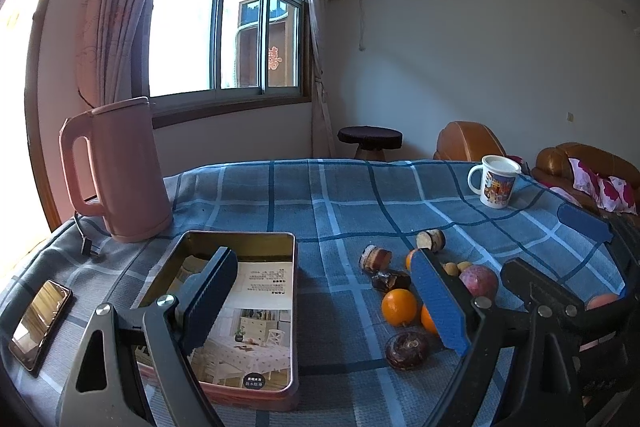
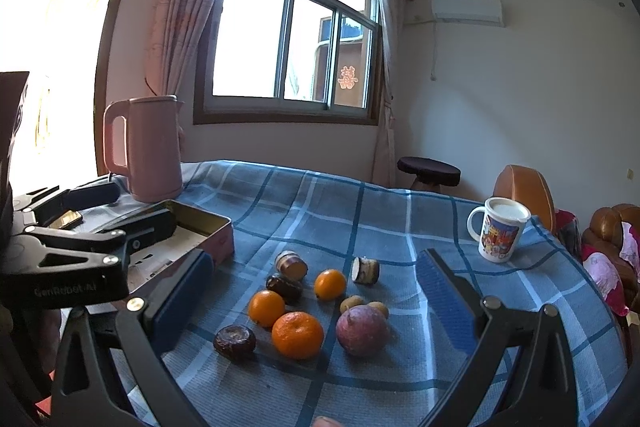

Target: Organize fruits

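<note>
Both grippers' jaws wide; tin holds only leaflet.

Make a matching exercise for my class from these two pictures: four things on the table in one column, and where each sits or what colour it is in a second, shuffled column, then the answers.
Column 1
1. kettle
2. mug
3. tin tray
4. phone

Column 2
A. lying flat at the table's left edge, beside the tray
B. open, with a printed sheet inside
C. pink, standing near the window
D. white with a colourful picture, at the far right of the table

Pairs: 1-C, 2-D, 3-B, 4-A
</note>
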A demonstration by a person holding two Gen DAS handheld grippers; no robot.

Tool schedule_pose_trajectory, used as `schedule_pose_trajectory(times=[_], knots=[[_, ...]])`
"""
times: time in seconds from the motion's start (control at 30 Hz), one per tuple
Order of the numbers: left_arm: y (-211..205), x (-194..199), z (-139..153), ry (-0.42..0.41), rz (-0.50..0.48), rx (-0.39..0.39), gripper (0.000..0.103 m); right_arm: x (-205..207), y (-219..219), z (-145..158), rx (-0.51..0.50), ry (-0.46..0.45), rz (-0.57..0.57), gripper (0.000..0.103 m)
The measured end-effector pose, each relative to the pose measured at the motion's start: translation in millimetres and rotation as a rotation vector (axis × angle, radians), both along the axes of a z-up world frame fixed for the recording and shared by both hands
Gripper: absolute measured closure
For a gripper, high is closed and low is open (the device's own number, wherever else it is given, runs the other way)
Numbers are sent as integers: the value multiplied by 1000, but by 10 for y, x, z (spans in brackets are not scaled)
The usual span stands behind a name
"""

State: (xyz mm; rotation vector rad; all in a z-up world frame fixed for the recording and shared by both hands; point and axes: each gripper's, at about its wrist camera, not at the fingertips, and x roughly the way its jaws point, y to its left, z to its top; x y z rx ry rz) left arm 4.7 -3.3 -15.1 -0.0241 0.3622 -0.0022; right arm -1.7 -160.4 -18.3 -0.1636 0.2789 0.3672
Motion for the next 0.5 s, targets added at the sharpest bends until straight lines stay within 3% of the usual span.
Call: schedule_pose_trajectory(times=[0.5], knots=[[-176, 167, -286, 84, -46, 33, 13, 219, -274, -260, -17, 73, -100, 0]])
